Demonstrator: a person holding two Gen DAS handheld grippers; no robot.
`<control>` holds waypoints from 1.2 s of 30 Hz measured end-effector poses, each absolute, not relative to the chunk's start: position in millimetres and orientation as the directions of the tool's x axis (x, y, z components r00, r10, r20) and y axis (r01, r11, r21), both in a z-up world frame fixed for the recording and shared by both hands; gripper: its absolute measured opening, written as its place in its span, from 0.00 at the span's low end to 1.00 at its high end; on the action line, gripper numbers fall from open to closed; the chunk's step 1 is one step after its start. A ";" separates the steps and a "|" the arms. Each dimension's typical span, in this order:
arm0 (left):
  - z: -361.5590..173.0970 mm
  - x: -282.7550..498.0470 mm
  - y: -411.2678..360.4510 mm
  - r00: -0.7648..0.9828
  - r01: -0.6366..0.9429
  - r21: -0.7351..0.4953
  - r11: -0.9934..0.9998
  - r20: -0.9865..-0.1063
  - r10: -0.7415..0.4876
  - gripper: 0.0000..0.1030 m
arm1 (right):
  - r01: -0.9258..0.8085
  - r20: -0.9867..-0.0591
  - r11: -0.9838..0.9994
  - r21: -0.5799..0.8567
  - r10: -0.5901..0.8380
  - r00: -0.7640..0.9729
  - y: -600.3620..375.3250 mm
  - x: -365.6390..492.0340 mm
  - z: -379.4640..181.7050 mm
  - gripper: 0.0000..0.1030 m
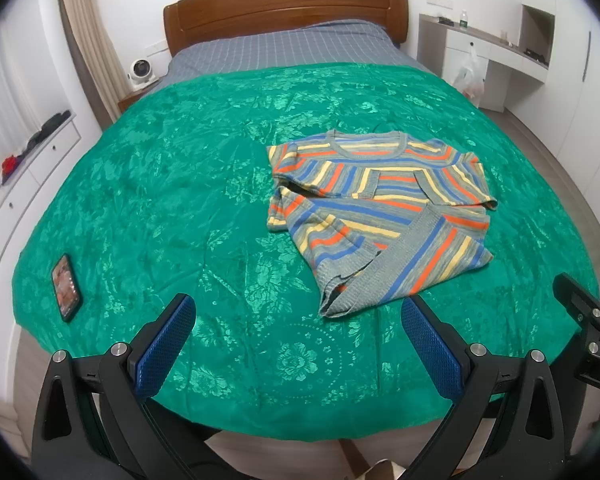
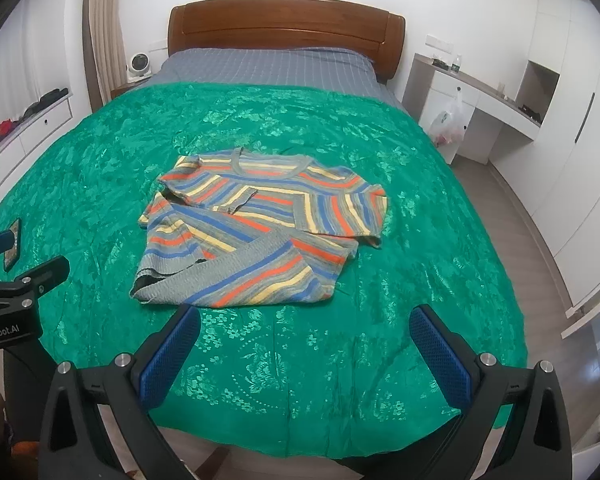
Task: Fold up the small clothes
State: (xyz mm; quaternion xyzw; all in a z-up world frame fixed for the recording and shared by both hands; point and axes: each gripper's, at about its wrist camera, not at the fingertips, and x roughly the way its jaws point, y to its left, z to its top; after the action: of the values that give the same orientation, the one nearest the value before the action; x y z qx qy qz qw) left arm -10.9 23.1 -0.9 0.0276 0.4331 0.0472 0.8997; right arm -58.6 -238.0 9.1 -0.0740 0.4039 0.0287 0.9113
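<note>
A small striped knit sweater [image 1: 380, 204] in grey, blue, orange and yellow lies on the green bedspread [image 1: 180, 184], collar toward the headboard, sleeves folded across its front and its hem turned up at an angle. My left gripper [image 1: 298, 310] hangs open over the bed's near edge, below and left of the sweater, with nothing between its blue pads. In the right wrist view the sweater [image 2: 260, 224] lies just beyond my right gripper [image 2: 306, 320], which is open and empty too, over the green bedspread [image 2: 420, 208]. Neither gripper touches the cloth.
A phone [image 1: 65, 286] lies on the bedspread at the near left. A wooden headboard [image 1: 284, 4] closes the far end. White drawers [image 1: 32, 168] run along the left wall; a white desk [image 1: 484, 56] with a plastic bag [image 1: 470, 76] stands at the right.
</note>
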 end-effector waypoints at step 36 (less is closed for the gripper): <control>-16.2 -12.0 18.0 0.601 -0.048 0.093 0.995 -0.792 0.103 1.00 | -0.061 -0.758 0.982 -0.180 -0.099 0.645 -242.6 -54.1 5.6 1.00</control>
State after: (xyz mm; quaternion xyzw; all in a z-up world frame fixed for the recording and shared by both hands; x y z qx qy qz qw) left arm -12.0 18.0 -16.2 0.0311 0.4445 0.0421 0.8942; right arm -54.1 -242.6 5.6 -0.0948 0.4212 -0.0105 0.9020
